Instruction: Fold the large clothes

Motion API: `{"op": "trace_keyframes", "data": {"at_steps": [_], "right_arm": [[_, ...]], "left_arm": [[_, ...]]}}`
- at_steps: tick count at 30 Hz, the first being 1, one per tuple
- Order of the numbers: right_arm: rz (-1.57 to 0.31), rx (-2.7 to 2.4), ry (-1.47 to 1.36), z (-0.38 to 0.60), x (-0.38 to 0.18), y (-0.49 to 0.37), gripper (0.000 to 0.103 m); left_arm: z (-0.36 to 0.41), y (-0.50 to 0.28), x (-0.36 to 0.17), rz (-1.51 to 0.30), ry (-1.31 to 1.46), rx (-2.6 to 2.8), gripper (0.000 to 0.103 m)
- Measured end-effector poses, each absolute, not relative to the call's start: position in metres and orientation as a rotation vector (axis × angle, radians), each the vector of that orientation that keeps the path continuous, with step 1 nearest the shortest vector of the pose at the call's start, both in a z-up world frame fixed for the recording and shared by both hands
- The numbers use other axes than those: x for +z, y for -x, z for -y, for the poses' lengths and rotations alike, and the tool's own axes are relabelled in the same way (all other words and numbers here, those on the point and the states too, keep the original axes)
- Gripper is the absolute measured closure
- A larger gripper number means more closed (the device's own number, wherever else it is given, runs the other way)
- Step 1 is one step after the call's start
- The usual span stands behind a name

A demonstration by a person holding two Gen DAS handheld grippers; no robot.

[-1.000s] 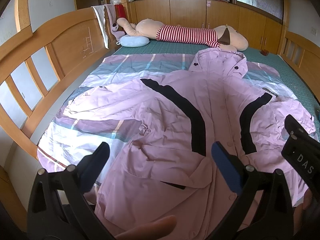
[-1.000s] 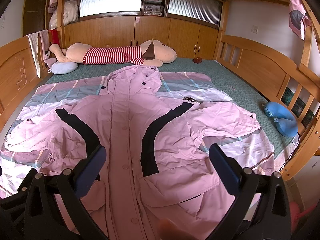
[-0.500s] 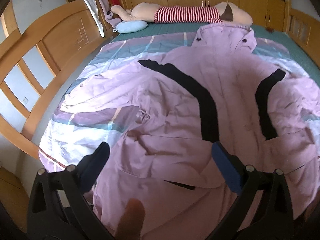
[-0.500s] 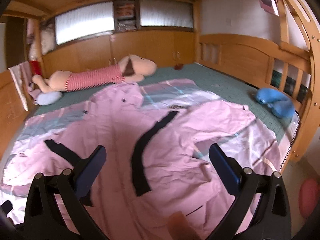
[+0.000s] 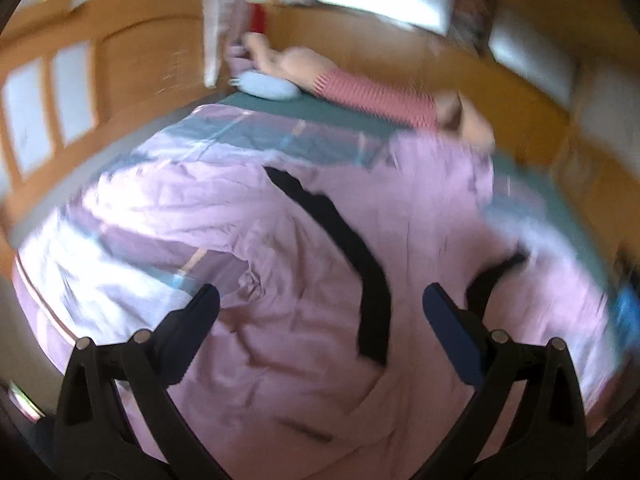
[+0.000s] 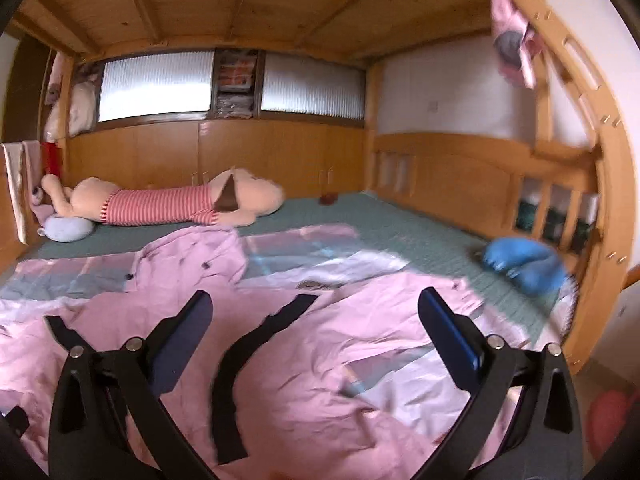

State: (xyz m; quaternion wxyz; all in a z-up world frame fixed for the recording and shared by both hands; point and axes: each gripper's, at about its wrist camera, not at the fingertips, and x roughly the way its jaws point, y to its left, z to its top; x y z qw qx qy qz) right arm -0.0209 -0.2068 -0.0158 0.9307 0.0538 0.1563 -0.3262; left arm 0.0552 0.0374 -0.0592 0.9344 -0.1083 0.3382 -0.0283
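Note:
A large pink jacket (image 5: 304,264) with black curved stripes lies spread open, front up, on the bed. It also shows in the right wrist view (image 6: 320,352), hood toward the far end. My left gripper (image 5: 320,308) is open and empty above the jacket's left half. My right gripper (image 6: 314,308) is open and empty above the jacket's right half. Both views are blurred by motion.
A striped sheet (image 5: 100,276) lies under the jacket on a green mattress (image 6: 400,228). A long plush toy (image 6: 168,200) and a pale blue cushion (image 6: 66,228) lie at the far end. A blue cushion (image 6: 524,264) sits by the right wooden rail (image 6: 552,200).
Both grippers have swung and tilted upward, the right view now showing the ceiling. The left view has rotated. Both stay open; the jacket has not moved.

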Motion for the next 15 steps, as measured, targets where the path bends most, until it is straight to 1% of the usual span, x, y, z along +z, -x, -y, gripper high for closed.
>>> {"op": "trace_keyframes", "data": {"at_steps": [2,4,5,7,8,9,11,12,14,15], "right_arm": [[-0.342,-0.681,-0.206,0.22,-0.021,0.015,0.001],[-0.311,-0.698,-0.297,0.231,-0.028,0.016,0.001],[-0.281,-0.684,-0.358,0.239,-0.033,0.017,0.001],[-0.29,-0.687,-0.397,0.247,-0.042,0.012,0.001],[-0.342,-0.688,-0.381,0.254,-0.046,0.003,0.001],[-0.405,-0.698,-0.337,0.258,-0.051,-0.006,0.001],[-0.535,-0.756,-0.211,0.268,-0.062,-0.026,0.001],[-0.568,-0.787,-0.179,0.283,-0.069,-0.032,0.001],[-0.635,-0.823,-0.194,0.318,-0.075,-0.038,0.001],[-0.668,-0.831,-0.269,0.35,-0.077,-0.036,0.001]], "left_arm": [[-0.043,-0.06,-0.059,-0.672,0.263,-0.042,0.002],[-0.038,-0.066,-0.058,-0.646,0.202,-0.021,0.002],[-0.027,-0.072,-0.06,-0.65,0.116,-0.02,0.002],[-0.004,-0.08,-0.066,-0.668,-0.069,-0.043,0.002],[0.009,-0.082,-0.072,-0.675,-0.158,-0.045,0.002],[0.014,-0.084,-0.075,-0.682,-0.187,-0.051,0.002],[0.022,-0.089,-0.083,-0.729,-0.177,-0.099,0.002],[0.028,-0.093,-0.088,-0.765,-0.162,-0.14,0.002],[0.041,-0.099,-0.094,-0.809,-0.157,-0.179,0.002],[0.049,-0.104,-0.099,-0.834,-0.154,-0.201,0.003]]}}
